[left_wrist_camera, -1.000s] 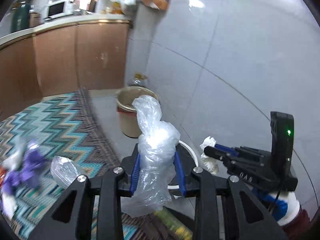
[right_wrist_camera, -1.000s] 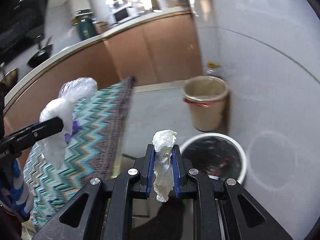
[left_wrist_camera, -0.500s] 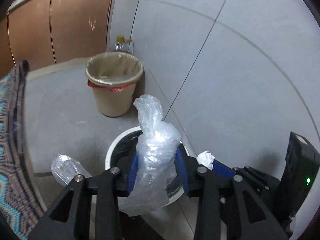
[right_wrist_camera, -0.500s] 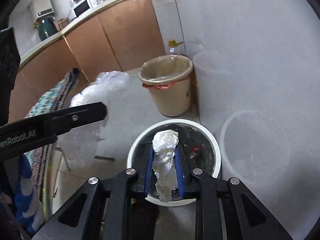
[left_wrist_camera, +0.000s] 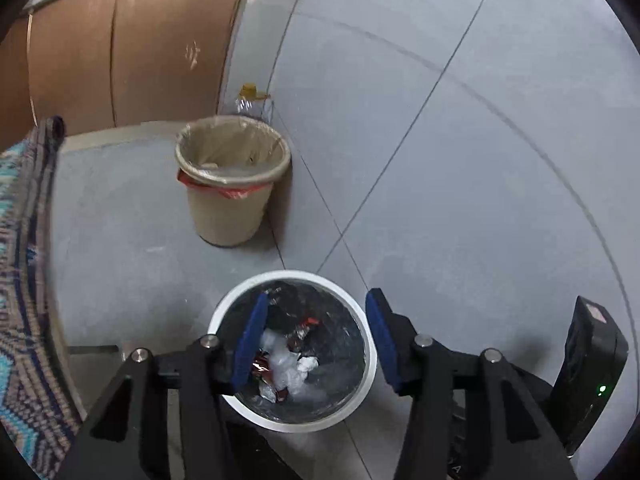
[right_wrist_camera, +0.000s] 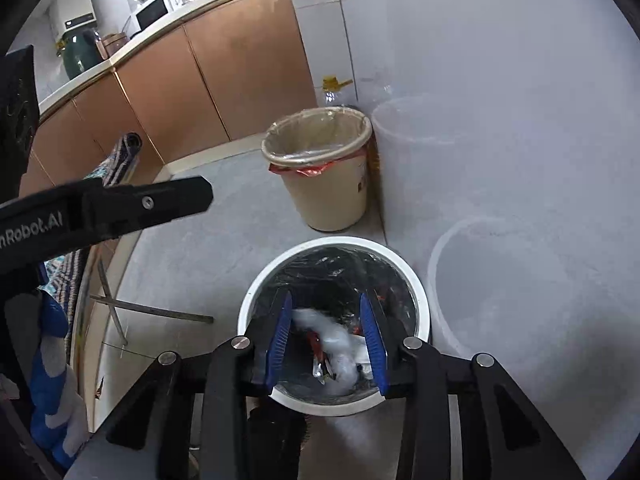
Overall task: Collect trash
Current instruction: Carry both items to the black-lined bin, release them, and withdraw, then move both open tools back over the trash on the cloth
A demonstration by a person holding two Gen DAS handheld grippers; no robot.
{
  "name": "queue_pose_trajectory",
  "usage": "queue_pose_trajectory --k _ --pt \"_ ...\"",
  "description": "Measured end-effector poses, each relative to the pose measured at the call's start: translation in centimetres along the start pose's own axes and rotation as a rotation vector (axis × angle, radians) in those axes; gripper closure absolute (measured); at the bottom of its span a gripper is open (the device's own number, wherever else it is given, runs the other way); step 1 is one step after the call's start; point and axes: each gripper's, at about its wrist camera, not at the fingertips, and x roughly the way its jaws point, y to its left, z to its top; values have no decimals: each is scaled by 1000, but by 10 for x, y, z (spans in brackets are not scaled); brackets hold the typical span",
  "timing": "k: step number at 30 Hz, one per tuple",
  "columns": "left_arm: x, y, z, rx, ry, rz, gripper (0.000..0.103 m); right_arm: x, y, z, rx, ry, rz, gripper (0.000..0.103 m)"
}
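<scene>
Tongs check: my left tongs (left_wrist_camera: 316,340) and right tongs (right_wrist_camera: 328,334) both released, hovering over white bin (left_wrist_camera: 362,312); plastic scraps (left_wrist_camera: 286,372) inside.

Glossy pale tiled wall (left_wrist_camera: 460,128), grey floor (left_wrist_camera: 120,240), brown cabinets (right_wrist_camera: 224,80) under a white counter (right_wrist_camera: 168,20), zigzag rug (left_wrist_camera: 20,280).

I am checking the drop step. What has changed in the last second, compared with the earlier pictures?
Both grippers moved from the rug side to above the white-rimmed, black-lined trash bin and opened. The left gripper let go its clear plastic bag; the right gripper let go its crumpled white wrapper. Both now lie in the bin. The beige bucket by the wall stayed in place.
</scene>
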Motion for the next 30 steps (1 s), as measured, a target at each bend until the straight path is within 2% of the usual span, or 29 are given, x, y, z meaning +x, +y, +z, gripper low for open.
queue_pose_trajectory --k 11,17,18,20,24,28,30 --pt "-115 -12 -10 50 -217 60 54 -75 32 0 -27 -112 15 61" --pt "-179 -7 -25 65 -302 107 53 -130 60 0 -75 -192 38 61" --pt "-188 -5 -28 65 -317 115 52 -135 64 2 -81 -201 42 61" --pt "-213 -1 -35 65 -355 136 44 -156 75 1 -101 -234 54 61" --pt "-258 8 -50 61 -421 180 42 -189 97 0 -133 -278 88 60" --pt "-298 19 -70 56 -472 222 38 -217 121 -5 -177 -312 121 53" --pt "-314 26 -79 46 -489 240 38 -230 134 -9 -201 -325 142 53"
